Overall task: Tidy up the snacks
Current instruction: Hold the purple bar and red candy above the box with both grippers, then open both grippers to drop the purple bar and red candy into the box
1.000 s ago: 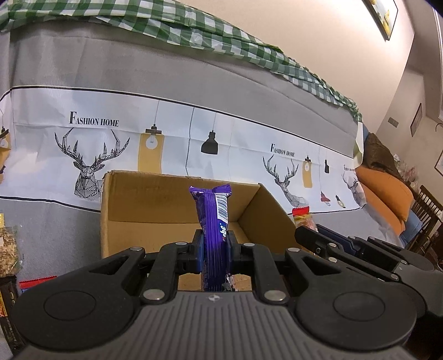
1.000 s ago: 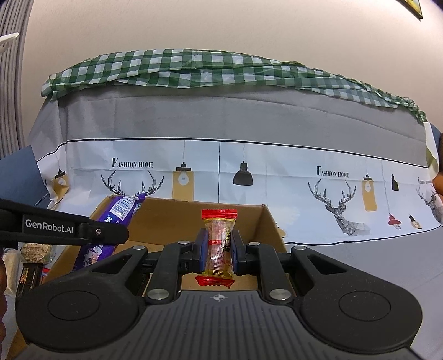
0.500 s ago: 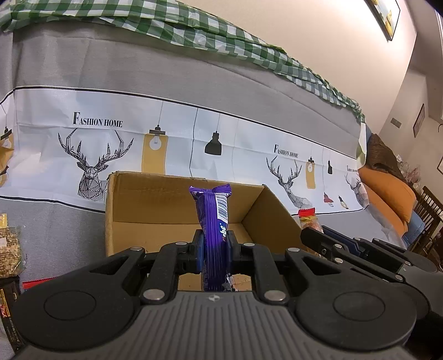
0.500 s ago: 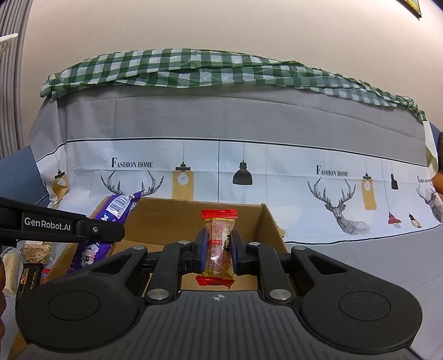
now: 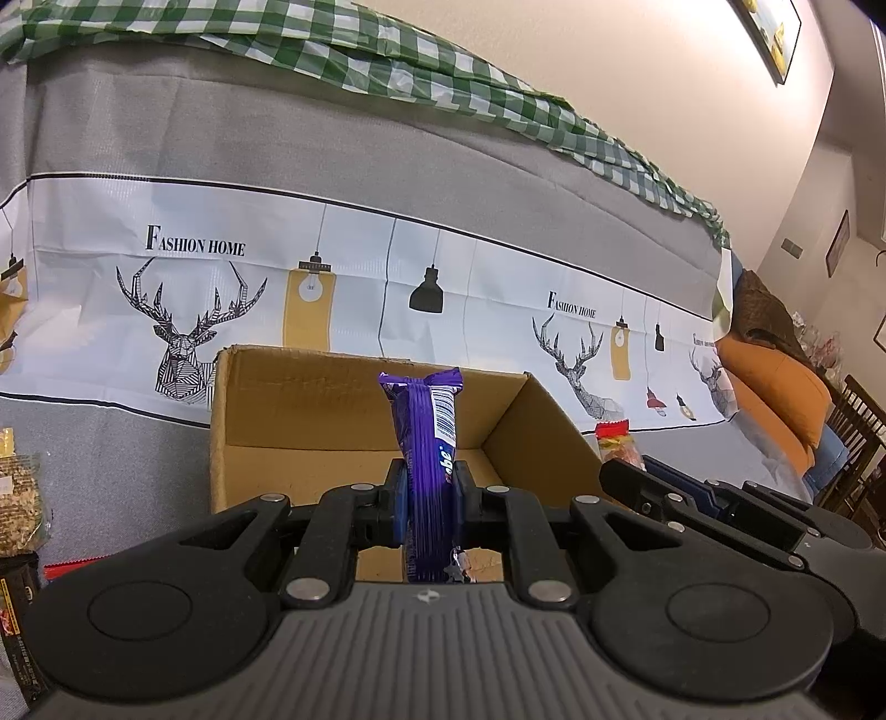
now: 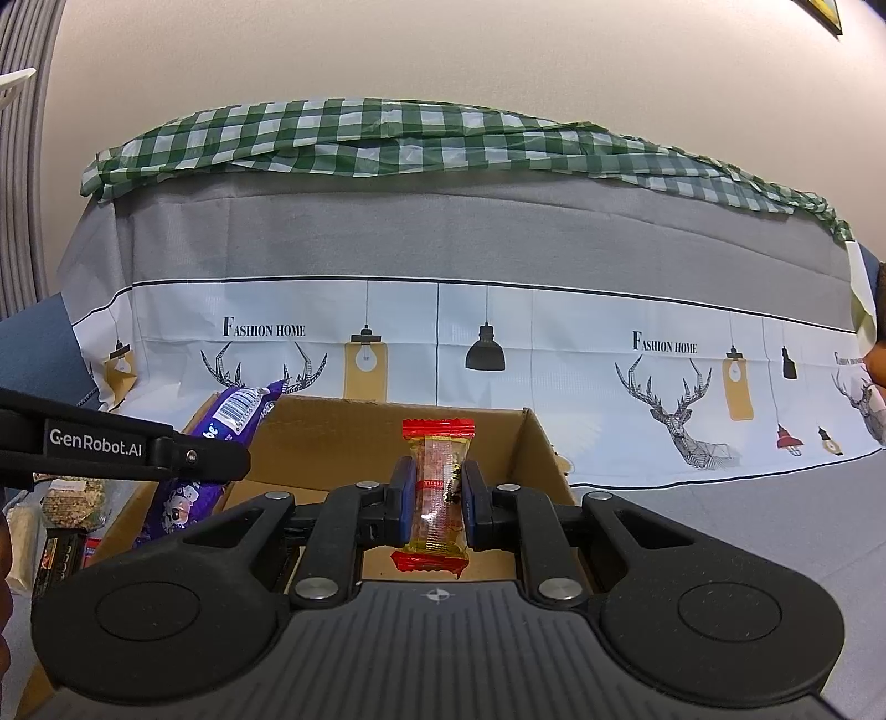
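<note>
Snacks (image 5: pixel 425 443) between hand-held gripper (image 5: pixel 427 501) jaws

Green checked cloth (image 6: pixel 443 135) drapes over grey deer-print cover (image 6: pixel 554 243); framed picture (image 5: pixel 767 33) on wall, orange cushion (image 5: pixel 775 382), wooden chair (image 5: pixel 855 421) right.

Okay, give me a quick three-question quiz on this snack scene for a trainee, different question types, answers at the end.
1. True or false: the left gripper is shut on the purple snack bar.
2. What does the right gripper hold? A) a red-ended clear snack packet B) a spoon C) nothing
3. Fill in: both snacks are held in front of an open cardboard ____.

Key:
1. True.
2. A, the red-ended clear snack packet.
3. Box: the cardboard box.
</note>
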Demonstrator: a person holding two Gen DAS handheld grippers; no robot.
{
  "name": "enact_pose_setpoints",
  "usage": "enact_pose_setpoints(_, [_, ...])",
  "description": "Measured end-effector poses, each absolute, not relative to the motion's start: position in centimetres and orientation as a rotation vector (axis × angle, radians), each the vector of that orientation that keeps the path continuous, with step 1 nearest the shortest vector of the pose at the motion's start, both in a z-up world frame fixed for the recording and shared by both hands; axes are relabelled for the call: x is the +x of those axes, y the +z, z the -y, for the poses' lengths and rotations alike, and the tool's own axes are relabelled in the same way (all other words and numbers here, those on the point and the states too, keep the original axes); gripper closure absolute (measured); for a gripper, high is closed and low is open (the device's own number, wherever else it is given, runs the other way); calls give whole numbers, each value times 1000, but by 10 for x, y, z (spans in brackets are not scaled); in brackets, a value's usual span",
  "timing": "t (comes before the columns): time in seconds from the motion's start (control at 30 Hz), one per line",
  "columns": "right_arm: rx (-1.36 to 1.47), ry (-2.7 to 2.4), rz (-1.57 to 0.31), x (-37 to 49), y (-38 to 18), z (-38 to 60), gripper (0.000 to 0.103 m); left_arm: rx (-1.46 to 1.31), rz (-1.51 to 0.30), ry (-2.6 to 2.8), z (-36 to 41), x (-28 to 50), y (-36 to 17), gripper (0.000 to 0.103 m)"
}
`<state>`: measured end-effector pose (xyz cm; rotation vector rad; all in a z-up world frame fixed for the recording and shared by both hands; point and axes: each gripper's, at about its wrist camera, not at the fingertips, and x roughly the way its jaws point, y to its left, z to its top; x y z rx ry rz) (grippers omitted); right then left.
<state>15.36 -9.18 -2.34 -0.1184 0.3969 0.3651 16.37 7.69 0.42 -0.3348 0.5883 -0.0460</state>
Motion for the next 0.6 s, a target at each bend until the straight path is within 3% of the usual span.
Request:
enact_pose_setpoints(0.43, [-119, 366, -395, 153, -23, 92, 86, -346, -588, -52, -78, 164, 5, 86])
enact_pose_setpoints(0.53, [-118, 353, -396, 153, -24, 93, 85, -361, -605, -64, -79, 165, 3, 81])
enact_pose_setpoints(0.6, [-112, 327, -393, 154, -23, 94, 79, -359, -608, -59, -79, 166, 3, 81])
